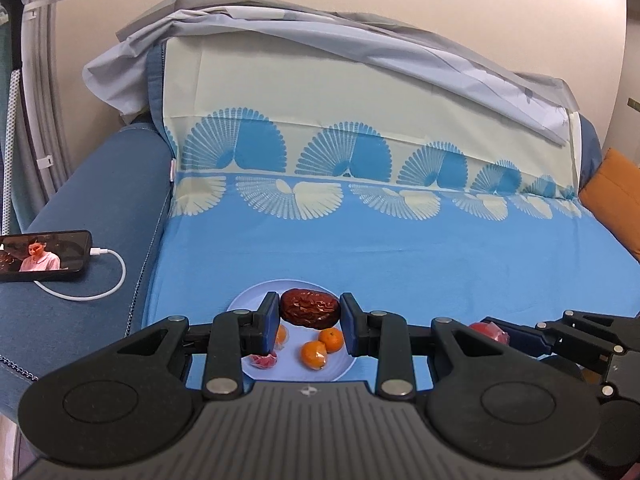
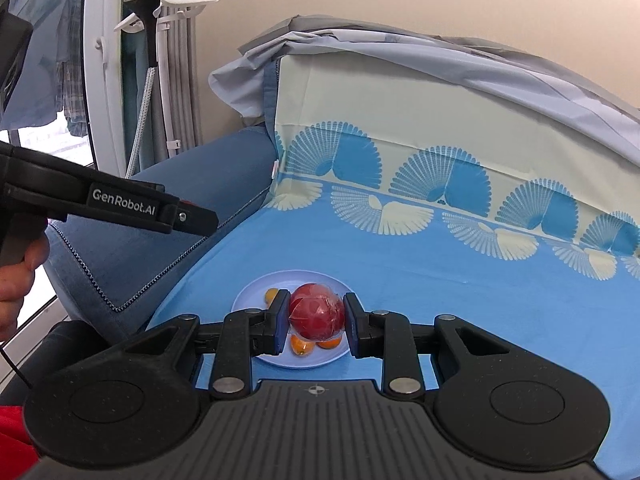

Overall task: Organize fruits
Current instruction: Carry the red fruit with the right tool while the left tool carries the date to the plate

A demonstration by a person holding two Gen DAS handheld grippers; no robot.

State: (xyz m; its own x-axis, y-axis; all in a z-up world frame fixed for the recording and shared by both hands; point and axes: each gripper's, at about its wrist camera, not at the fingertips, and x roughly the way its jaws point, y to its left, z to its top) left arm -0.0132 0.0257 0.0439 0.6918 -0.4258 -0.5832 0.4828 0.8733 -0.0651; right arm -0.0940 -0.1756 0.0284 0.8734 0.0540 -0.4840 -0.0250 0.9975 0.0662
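Left claw (image 1: 309, 322) pinches a wrinkled, dark red-brown date (image 1: 310, 307) between its blue pads, above a pale blue plate (image 1: 248, 296) on the blue bedsheet (image 1: 440, 252). Right claw (image 2: 316, 322) grips a round red fruit (image 2: 317, 317) in glossy clear wrap — over the same plate. Two small oranges (image 1: 323, 347) and a red wrapped piece (image 1: 262, 361) lie on it.

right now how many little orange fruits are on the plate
3 show on the plate: two side by side near its middle, one at the left, half hidden by the left gripper's finger. More may be hidden.
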